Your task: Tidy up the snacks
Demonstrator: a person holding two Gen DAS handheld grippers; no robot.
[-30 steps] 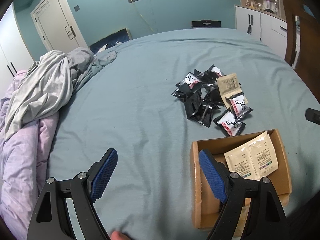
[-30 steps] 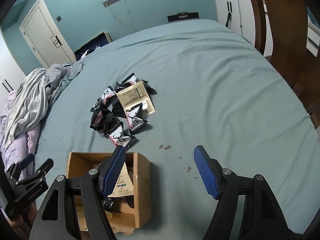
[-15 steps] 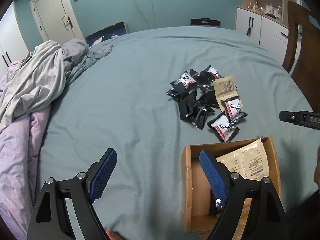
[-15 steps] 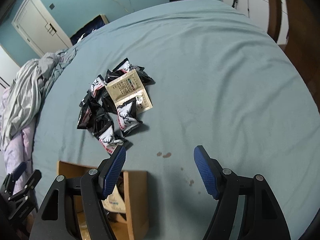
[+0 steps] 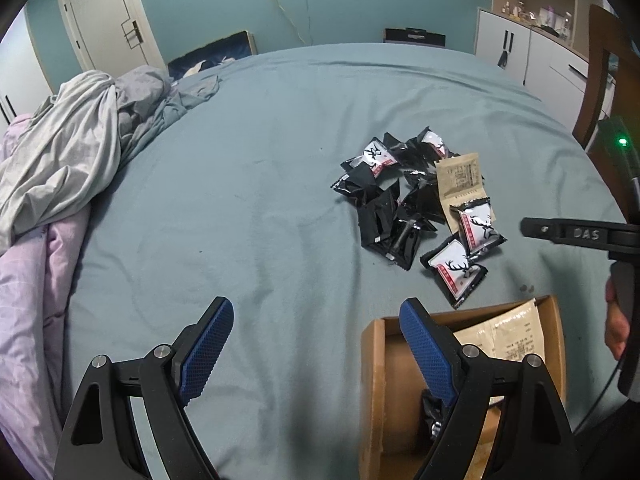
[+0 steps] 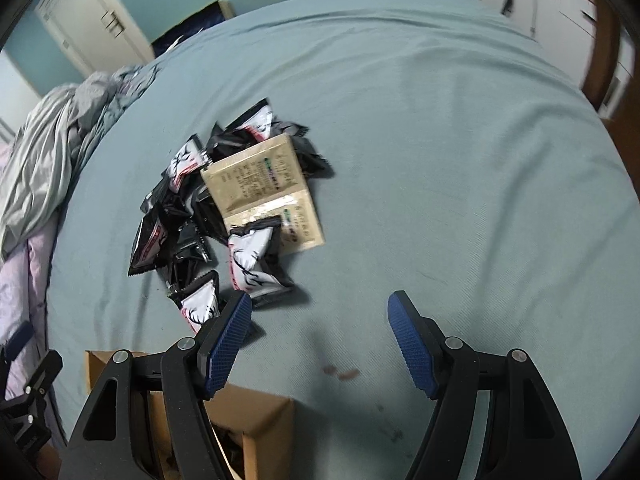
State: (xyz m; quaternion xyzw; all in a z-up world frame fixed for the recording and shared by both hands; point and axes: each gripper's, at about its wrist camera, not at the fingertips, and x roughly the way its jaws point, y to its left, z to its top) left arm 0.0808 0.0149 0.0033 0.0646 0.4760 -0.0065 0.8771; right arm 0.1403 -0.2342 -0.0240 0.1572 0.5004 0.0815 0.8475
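A pile of black and white snack packets (image 5: 416, 200) with a tan sachet (image 5: 460, 180) lies on the teal bed; it also shows in the right wrist view (image 6: 224, 216). A brown cardboard box (image 5: 376, 380) holding tan sachets (image 5: 508, 336) sits near me, its corner in the right wrist view (image 6: 264, 424). My left gripper (image 5: 316, 344) is open and empty, its right finger over the box. My right gripper (image 6: 320, 336) is open and empty, just short of the nearest packet (image 6: 252, 264).
Crumpled grey and lilac bedding (image 5: 60, 152) lies at the left. A wooden chair (image 5: 600, 80) and white cabinets (image 5: 532, 56) stand at the right. Small dark stains (image 6: 340, 372) mark the sheet by the box.
My right gripper has moved forward and down toward the packet pile, away from the box. The left gripper has shifted slightly; the right gripper's finger now shows at its right edge.
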